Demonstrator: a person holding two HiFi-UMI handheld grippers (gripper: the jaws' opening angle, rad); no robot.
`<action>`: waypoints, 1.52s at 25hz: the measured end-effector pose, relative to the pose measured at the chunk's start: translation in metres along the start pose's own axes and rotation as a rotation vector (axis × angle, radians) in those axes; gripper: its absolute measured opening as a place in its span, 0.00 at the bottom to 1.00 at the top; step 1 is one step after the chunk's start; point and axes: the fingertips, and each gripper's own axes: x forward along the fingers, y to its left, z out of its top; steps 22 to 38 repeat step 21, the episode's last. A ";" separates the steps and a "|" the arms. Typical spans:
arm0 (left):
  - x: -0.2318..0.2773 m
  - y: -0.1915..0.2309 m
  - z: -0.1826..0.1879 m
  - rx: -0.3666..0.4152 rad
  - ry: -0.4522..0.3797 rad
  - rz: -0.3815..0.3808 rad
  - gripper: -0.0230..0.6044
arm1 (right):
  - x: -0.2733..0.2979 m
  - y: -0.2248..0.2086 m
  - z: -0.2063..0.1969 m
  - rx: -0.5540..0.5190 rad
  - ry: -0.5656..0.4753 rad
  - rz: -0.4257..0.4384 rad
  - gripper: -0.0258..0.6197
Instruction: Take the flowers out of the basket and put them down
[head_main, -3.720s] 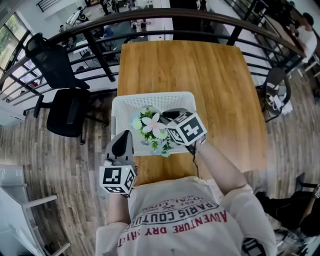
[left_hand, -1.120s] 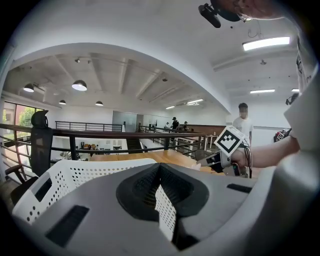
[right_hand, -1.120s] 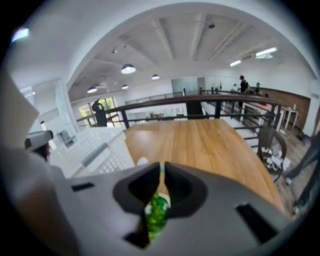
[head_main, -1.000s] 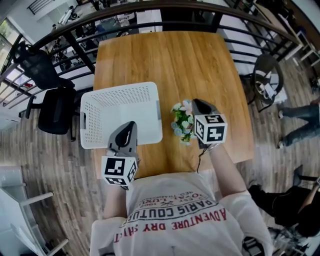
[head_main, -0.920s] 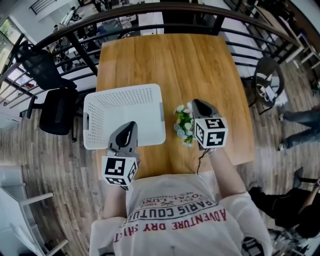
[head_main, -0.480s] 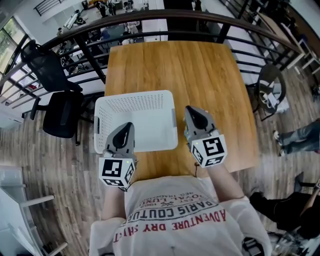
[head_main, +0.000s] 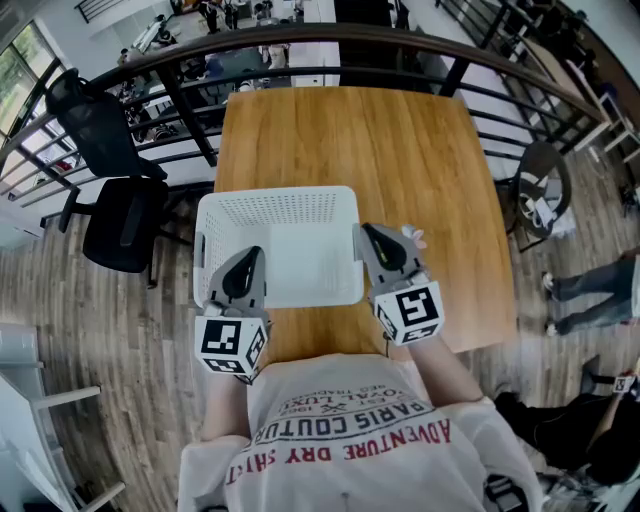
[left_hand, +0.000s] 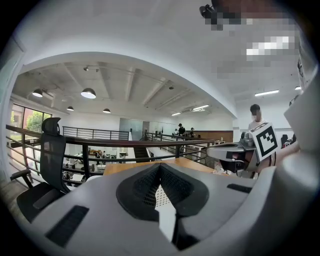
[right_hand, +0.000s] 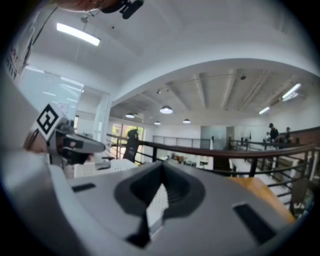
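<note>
The white perforated basket (head_main: 275, 196) stands empty on the wooden table (head_main: 400, 150). My left gripper (head_main: 252, 256) hovers over the basket's near left corner, shut, with nothing in it. My right gripper (head_main: 366, 230) hangs by the basket's right wall, also shut and holding nothing. Only a pale scrap of the flowers (head_main: 410, 236) peeks out on the table behind the right gripper; the rest is hidden. In the left gripper view my left gripper (left_hand: 160, 168) has its jaws together, and the right gripper (left_hand: 240, 150) shows at the right. In the right gripper view my right gripper (right_hand: 161, 168) is shut too.
A dark railing (head_main: 330, 40) runs behind the table's far edge. Two black office chairs (head_main: 120, 220) stand at the left, and a round stool (head_main: 545, 185) at the right. Bare wood lies beyond the basket and to its right.
The right gripper let go of the flowers on the table right of the basket, shut its jaws and drew back leftward beside the basket. The left gripper stayed put.
</note>
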 end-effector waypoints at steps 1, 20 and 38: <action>0.000 0.001 0.000 -0.001 -0.001 0.002 0.08 | 0.001 0.001 -0.002 0.003 0.005 0.002 0.08; -0.003 0.003 -0.001 -0.003 -0.006 0.019 0.08 | 0.003 0.008 -0.009 0.026 0.013 0.006 0.08; -0.003 0.003 -0.001 -0.004 -0.006 0.019 0.08 | 0.002 0.008 -0.010 0.026 0.013 0.006 0.08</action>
